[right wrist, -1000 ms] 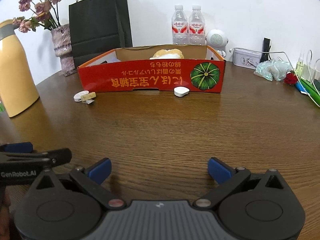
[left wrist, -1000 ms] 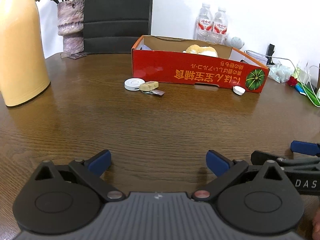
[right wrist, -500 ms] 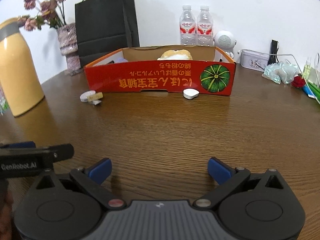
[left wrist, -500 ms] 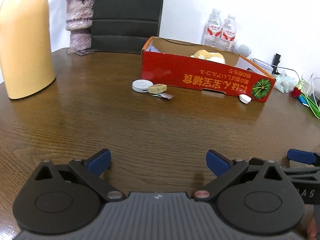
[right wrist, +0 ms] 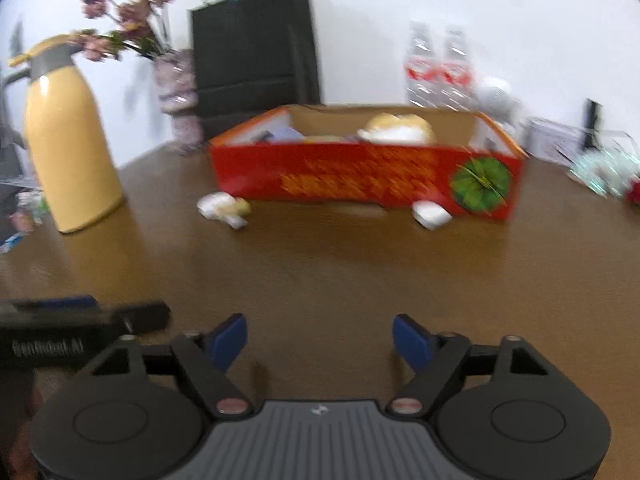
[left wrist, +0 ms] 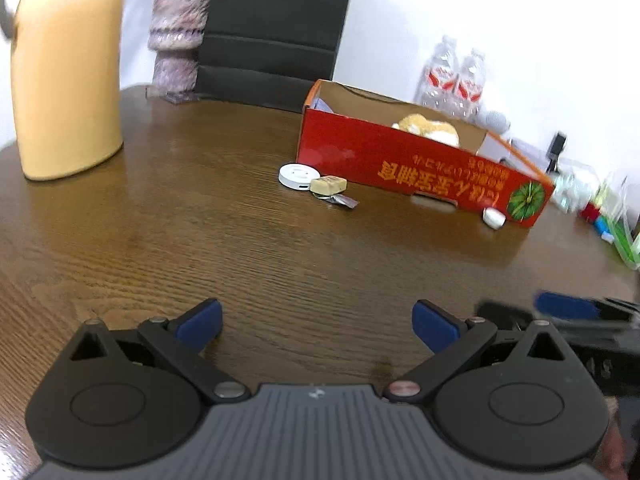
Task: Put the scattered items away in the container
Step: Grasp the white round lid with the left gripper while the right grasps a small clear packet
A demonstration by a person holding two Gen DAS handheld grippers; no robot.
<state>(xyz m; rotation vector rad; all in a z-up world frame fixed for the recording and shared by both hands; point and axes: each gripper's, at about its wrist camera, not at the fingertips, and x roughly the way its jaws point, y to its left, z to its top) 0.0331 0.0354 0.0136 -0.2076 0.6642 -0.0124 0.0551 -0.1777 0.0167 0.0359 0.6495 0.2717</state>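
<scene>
Scattered items lie on the dark brown wood-grain tabletop (left wrist: pixel 240 248), close against the front wall of the red cardboard box (left wrist: pixel 420 168) that stands toward the far side. At the box's left front corner a round white disc (left wrist: pixel 295 176) touches a small tan block (left wrist: pixel 329 185), and a crumpled silver wrapper (left wrist: pixel 338 201) lies just in front of the block. A small white case (left wrist: pixel 494 218) sits near the other end of the box, below the green pumpkin print. Inside the box I see a tan-and-white plush thing (right wrist: pixel 398 128) and some paler things at its left end, too blurred to name.

My left gripper (left wrist: pixel 316 320) hovers low over the near part of the tabletop, its jaws wide apart and holding nothing. My right gripper (right wrist: pixel 320 338) is beside it, jaws likewise spread and empty; its view is smeared with blur. Each gripper shows at the edge of the other's view.

A tall yellow thermos (left wrist: pixel 68 68) with a grey collar stands on the left of the tabletop. Behind it, by the white wall (left wrist: pixel 480 8), a mottled pink vase (left wrist: pixel 176 40) holds dried flowers (right wrist: pixel 120 12), and a black paper bag (right wrist: pixel 252 52) stands next to it. Two water bottles (left wrist: pixel 456 76) with red labels stand behind the box, with a small white round gadget (right wrist: pixel 496 94) beside them. Clear wrappers and green and red oddments crowd the far right edge.
</scene>
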